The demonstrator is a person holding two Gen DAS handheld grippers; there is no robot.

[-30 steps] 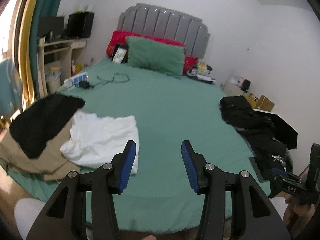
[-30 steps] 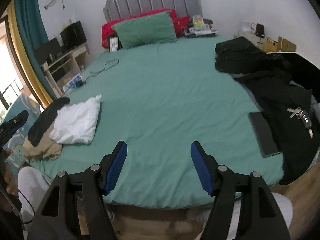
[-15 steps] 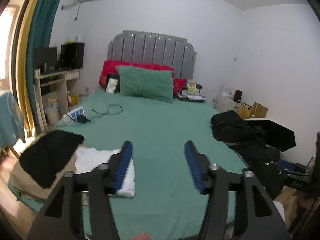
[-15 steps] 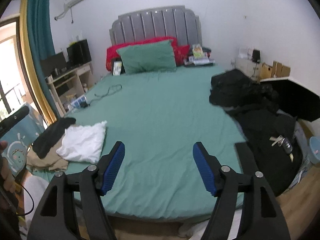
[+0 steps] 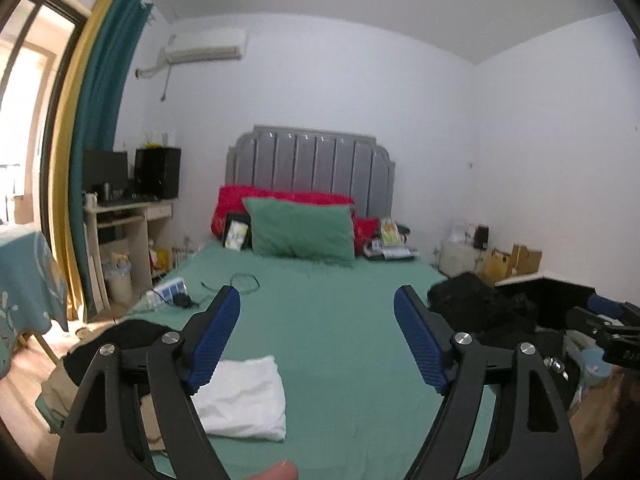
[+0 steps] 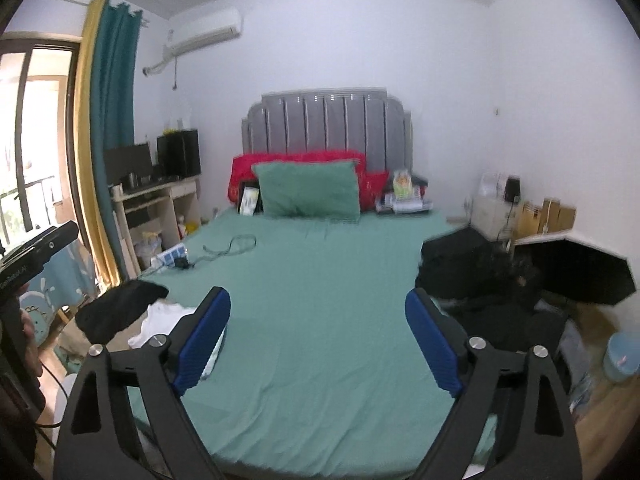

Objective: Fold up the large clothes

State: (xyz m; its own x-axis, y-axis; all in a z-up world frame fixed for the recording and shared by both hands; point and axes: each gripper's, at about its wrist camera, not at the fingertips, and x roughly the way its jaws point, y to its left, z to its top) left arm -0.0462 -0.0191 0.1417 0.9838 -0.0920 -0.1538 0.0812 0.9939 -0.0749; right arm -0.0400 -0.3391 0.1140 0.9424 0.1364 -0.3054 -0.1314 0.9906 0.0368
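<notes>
1. Your left tongs (image 5: 318, 338) are wide and the jaws are opening, nothing between them, just green bed (image 5: 344, 332) ahead.
2. Your right tongs (image 6: 318, 338) are wide too, jaws opening, nothing between the blue pads (image 6: 202, 344).
3. Folded white garment (image 5: 244, 398) lies on the bed's near left corner, just beside the left tongs' left finger in the left wrist view.
4. A black garment (image 6: 120, 310) sits on a tan one at that same corner, touching the white garment.
5. The pile of black clothes (image 6: 480, 280) is on the bed's right edge, well apart from both tongs.
6. Green pillow (image 5: 300, 230) leans on red pillows (image 6: 296, 162) at the grey headboard (image 5: 312, 164).
7. A cable (image 6: 236, 246) and power strip (image 5: 170, 289) lie on the bed's left side.
8. Your fingertip (image 5: 276, 472) shows at the bottom edge of the left wrist view.
</notes>
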